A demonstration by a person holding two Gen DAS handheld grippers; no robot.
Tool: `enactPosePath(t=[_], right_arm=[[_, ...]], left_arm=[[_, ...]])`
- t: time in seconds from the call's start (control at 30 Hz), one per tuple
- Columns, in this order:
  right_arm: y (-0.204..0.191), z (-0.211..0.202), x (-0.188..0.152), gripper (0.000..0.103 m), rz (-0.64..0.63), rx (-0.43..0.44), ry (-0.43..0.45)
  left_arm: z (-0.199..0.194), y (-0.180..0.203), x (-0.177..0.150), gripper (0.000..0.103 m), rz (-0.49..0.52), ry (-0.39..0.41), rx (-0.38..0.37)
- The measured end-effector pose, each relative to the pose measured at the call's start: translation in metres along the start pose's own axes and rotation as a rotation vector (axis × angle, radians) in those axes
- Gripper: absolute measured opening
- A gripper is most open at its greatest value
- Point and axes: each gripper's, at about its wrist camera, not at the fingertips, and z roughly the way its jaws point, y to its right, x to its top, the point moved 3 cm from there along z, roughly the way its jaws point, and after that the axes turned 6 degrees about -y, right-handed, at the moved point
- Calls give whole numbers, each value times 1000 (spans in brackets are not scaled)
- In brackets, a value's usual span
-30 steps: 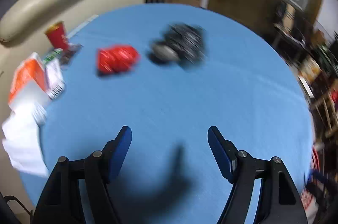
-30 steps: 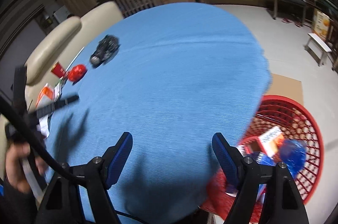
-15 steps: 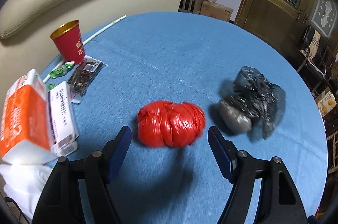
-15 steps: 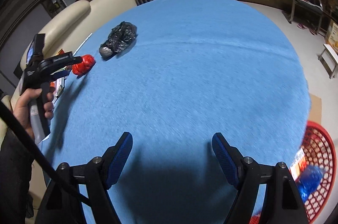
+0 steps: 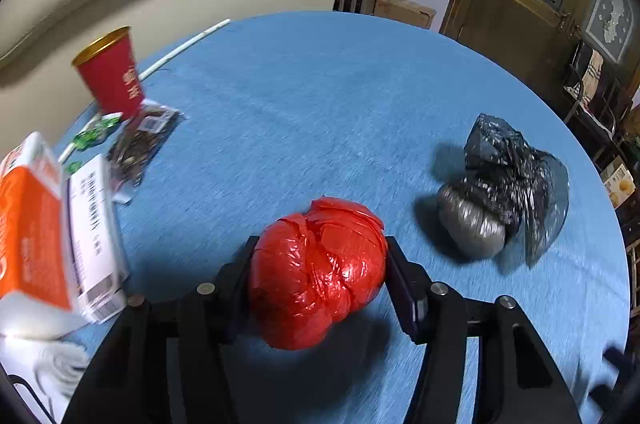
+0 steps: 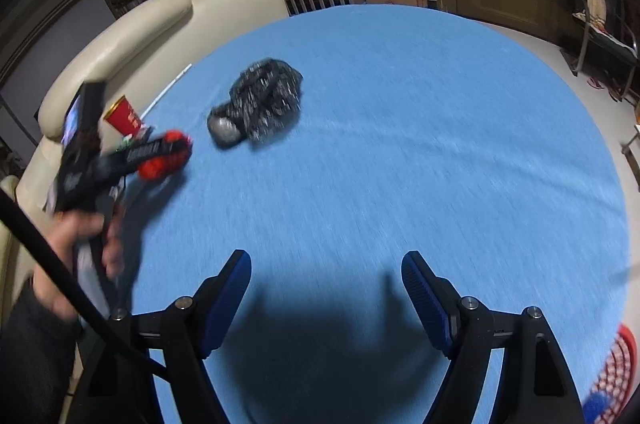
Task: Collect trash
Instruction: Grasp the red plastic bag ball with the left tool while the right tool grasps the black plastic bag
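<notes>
Left claw [image 5: 318,256] tight around red bag bundle [image 5: 320,276], right claw [image 6: 326,274] wide over blue table [image 6: 440,144].

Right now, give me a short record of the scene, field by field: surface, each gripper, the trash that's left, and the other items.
surface: round blue table
left gripper: fingers against both sides of red bag
right gripper: open, empty, above bare cloth
trash left: black bag, right of red bag
other items: red cup, orange carton, dark snack packet
bin: red basket, right table edge
</notes>
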Motion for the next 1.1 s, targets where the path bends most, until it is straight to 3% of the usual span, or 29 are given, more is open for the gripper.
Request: enactPosePath(t=[0.27,0.53,0.67,0.7,0.73,0.77,1.1], right_arm=[[-42,60,88,80,79,97,1],[-72,120,134,81,189,54,-53],[-91,138,142,82,117,14,-74],[-93,139,141,73,97,2,-70],[-93,139,139,47,84,-5,-72],[-92,138,135,44,65,5,-83],[-77,99,83,44,-50,-34,-79]], left_arm=[[-23,-17,-36,59,-18,5,31],[-30,-26,-45,59,-34,9,36],[-28,-27,-43,59,-27,6,37],[-28,-27,-44,59,-27,7,38],[-29,-27,-44,59,-29,7,39],[-28,-28,-44,59,-31,7,40],[-43,-23,-57,59,-40,2,67]])
